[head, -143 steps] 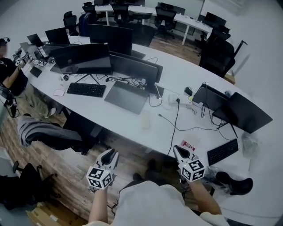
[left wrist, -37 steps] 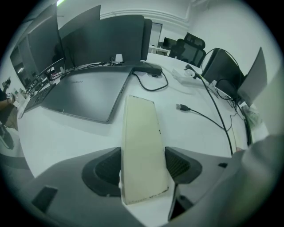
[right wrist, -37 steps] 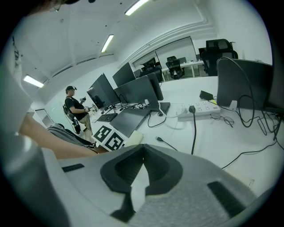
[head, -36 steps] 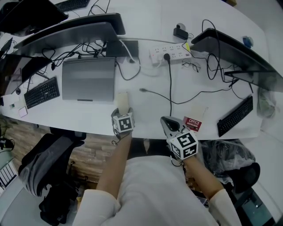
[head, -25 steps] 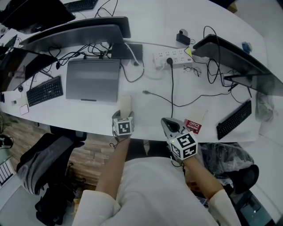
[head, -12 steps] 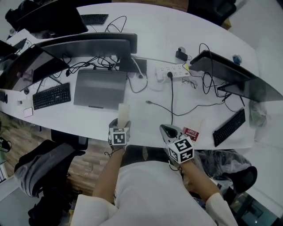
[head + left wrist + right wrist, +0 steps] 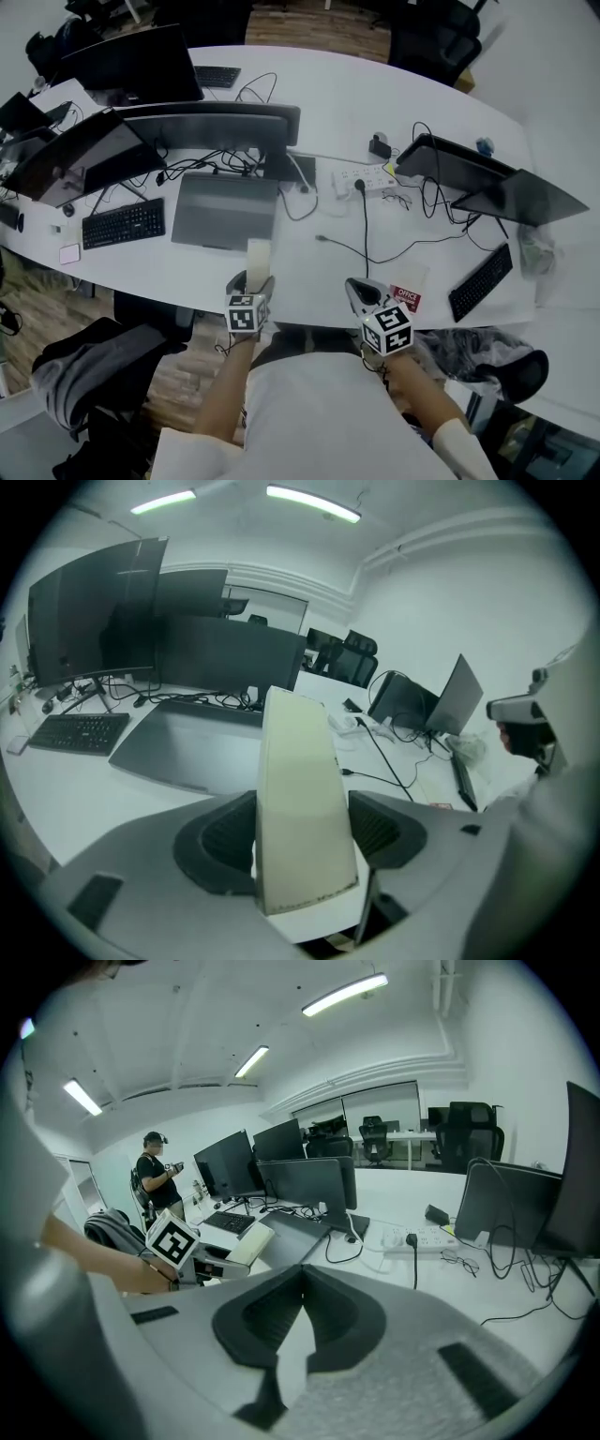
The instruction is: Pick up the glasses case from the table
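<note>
The glasses case (image 7: pixel 300 808) is a long cream case. It stands between the pads of my left gripper (image 7: pixel 302 841), which is shut on it and holds it in the air with its far end pointing out over the white table (image 7: pixel 56 789). In the head view the glasses case (image 7: pixel 258 257) sticks out of my left gripper (image 7: pixel 251 284) above the table's near edge. My right gripper (image 7: pixel 360 292) hangs to its right with nothing in it. The right gripper view shows my right gripper (image 7: pixel 300 1288) with its jaws pressed together, and the glasses case (image 7: pixel 246 1241) at the left.
A closed grey laptop (image 7: pixel 225 211) lies just beyond the case, with monitors (image 7: pixel 211 122) and cables behind it. A power strip (image 7: pixel 361 178), spectacles (image 7: pixel 405 200), a red card (image 7: pixel 405 298) and two keyboards (image 7: pixel 122 222) are on the table. A person (image 7: pixel 155 1180) stands far off.
Both grippers have risen away from the table, the left one more. The glasses case has come up off the table in the left gripper, and the desk now looks farther below.
</note>
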